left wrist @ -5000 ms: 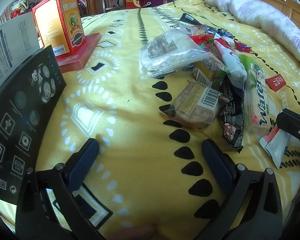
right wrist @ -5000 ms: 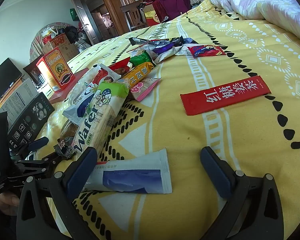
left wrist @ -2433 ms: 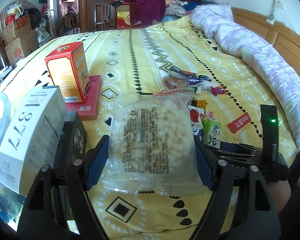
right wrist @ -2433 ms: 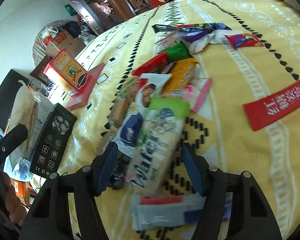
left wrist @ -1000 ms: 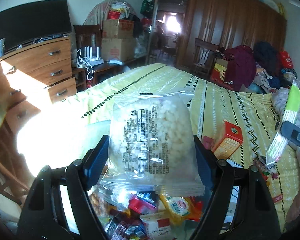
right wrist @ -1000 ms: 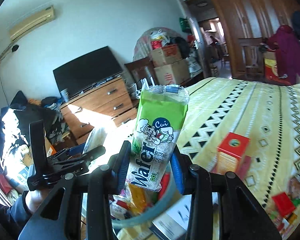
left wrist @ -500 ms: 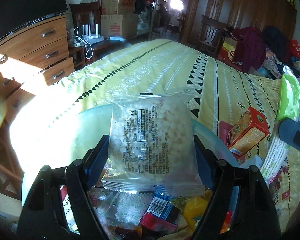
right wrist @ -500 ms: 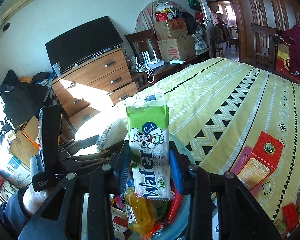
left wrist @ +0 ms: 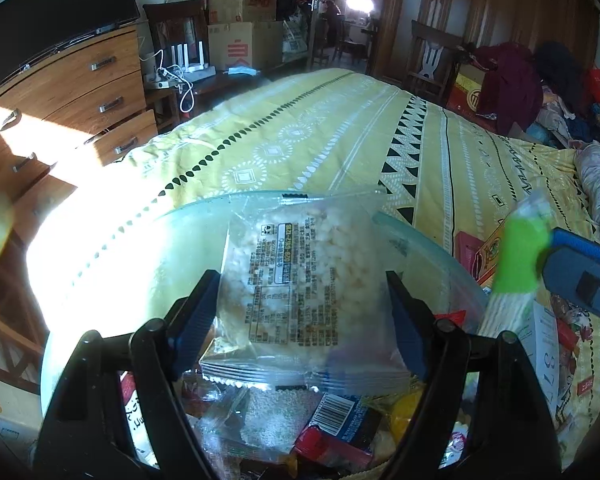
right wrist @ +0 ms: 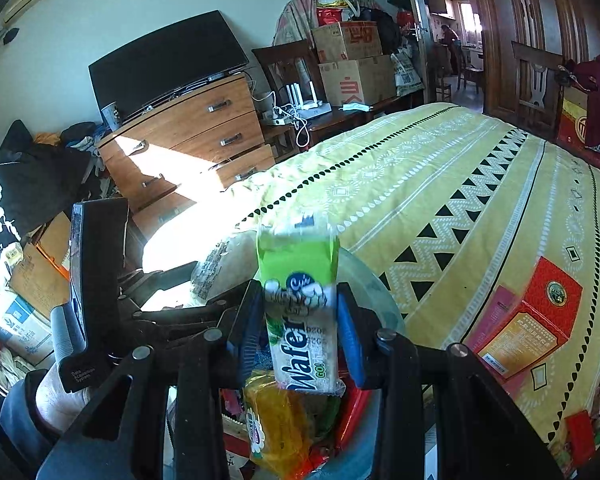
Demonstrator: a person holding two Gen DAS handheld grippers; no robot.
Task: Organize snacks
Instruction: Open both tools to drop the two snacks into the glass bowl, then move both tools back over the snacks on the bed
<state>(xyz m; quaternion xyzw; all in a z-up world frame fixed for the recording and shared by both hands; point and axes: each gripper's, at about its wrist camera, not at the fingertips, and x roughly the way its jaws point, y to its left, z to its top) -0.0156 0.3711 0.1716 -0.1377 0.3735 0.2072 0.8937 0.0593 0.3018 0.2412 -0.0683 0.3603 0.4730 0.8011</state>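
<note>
Through my left wrist camera, my left gripper [left wrist: 300, 312] clasps a clear plastic bag of pale puffed snacks [left wrist: 300, 280] above the round translucent tub [left wrist: 432, 252], which is heaped with wrappers. Through my right wrist camera, my right gripper [right wrist: 300, 328] squeezes a green-topped wafer packet [right wrist: 300, 312] upright over that tub [right wrist: 376, 292], beside my left gripper [right wrist: 236, 324]; a red-and-orange carton [right wrist: 532, 324] lies right of the tub.
</note>
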